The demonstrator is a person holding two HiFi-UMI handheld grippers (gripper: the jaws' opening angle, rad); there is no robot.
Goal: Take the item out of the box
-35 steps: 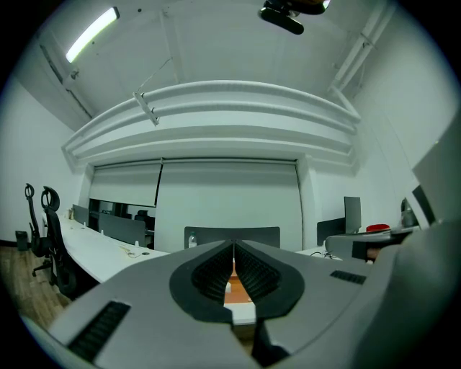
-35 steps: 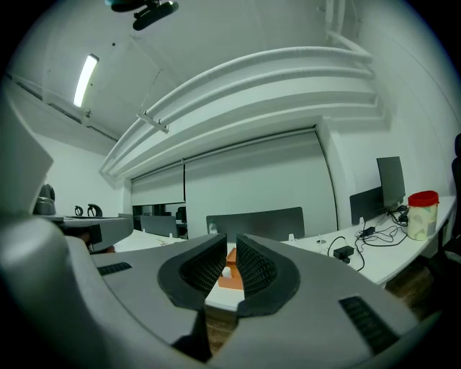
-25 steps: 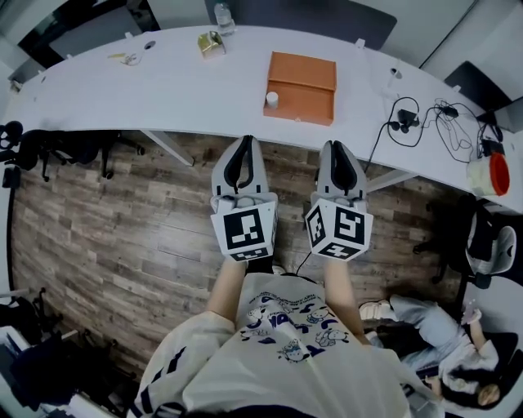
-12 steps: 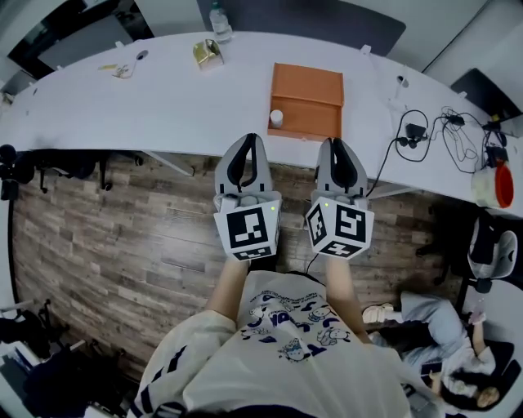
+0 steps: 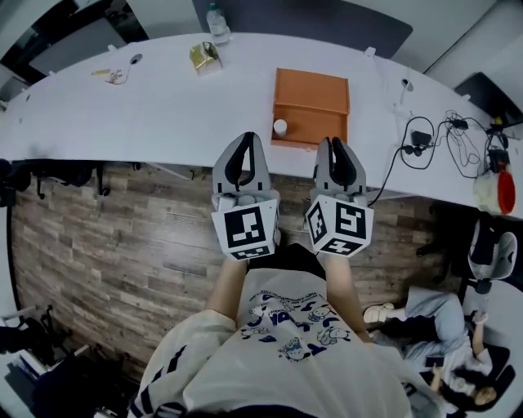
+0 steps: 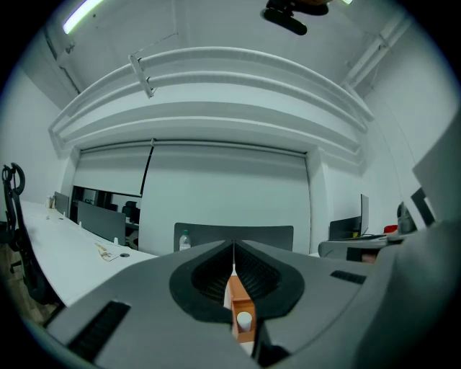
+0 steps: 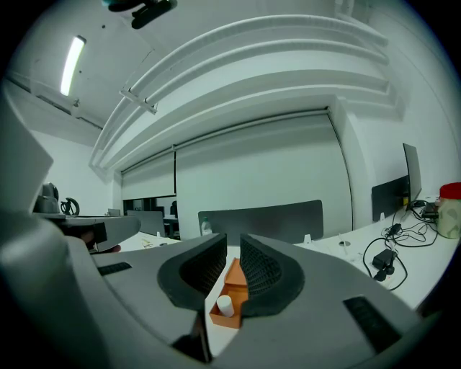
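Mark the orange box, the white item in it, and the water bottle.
orange box [image 5: 313,91], head view, on its flat orange panel.
white item [image 5: 280,127], head view, on its round top.
water bottle [image 5: 217,23], head view, on its body.

My left hand-held gripper [image 5: 243,139] and right hand-held gripper [image 5: 338,143] are matt grey plastic with ribbed black pads [image 6: 256,275]; the floor [image 5: 106,237] is grainy wood plank, the surface [image 5: 163,106] smooth white, the box [image 5: 315,94] matt orange card.

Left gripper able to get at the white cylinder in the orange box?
Probably yes: only bare table lies between the left gripper and the white cylinder, at the near-left corner of the orange box. Its jaws are shut.
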